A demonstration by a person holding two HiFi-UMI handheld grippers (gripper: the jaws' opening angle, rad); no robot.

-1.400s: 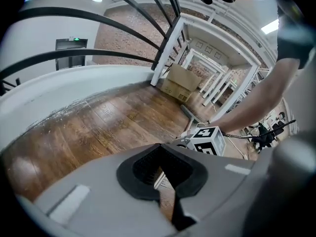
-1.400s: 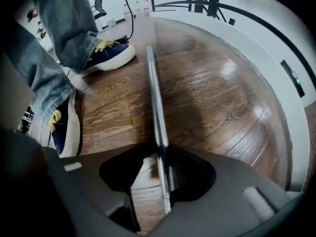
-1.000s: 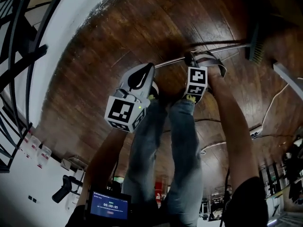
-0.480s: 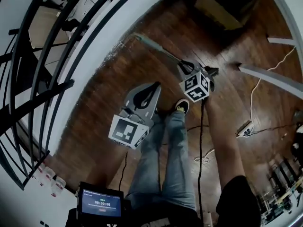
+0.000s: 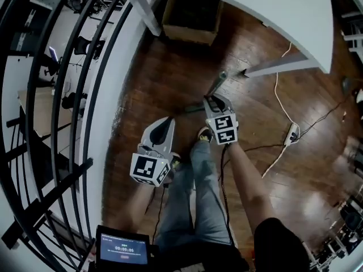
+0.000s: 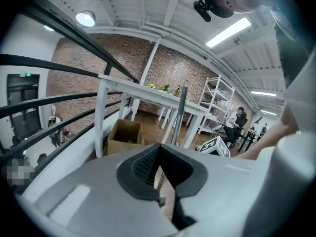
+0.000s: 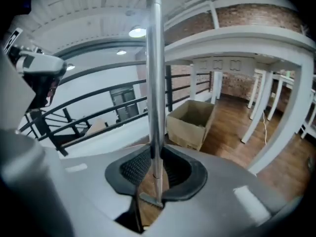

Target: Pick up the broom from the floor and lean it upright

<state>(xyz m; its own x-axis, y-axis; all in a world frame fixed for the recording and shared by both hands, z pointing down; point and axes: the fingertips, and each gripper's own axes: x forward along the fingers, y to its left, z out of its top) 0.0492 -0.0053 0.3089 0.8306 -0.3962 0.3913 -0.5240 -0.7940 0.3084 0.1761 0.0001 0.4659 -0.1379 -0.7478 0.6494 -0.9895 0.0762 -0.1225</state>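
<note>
1. The right claw (image 5: pixel 214 102) is clamped on the broom (image 5: pixel 217 84). In the right gripper view, the metal handle (image 7: pixel 155 83) runs straight up from between the ribbed pads of the claw (image 7: pixel 154 169).
2. The brush end does not show in any view.
3. The left claw (image 5: pixel 168 122) holds nothing. In its own view the tips (image 6: pixel 159 152) meet, and the handle (image 6: pixel 182 107) stands beyond them, apart.
4. Both claws hang over the wood floor (image 5: pixel 170 78), beside the person's legs.
5. Each marker cube bears black-and-white squares and no letters.
6. A small screen (image 5: pixel 125 248) shows a row of digits, too small to read.
7. The box (image 5: pixel 190 16) under the white tabletop (image 5: pixel 272 16) has no legible print.
8. A black railing (image 5: pixel 74 95) runs along the left.
</note>
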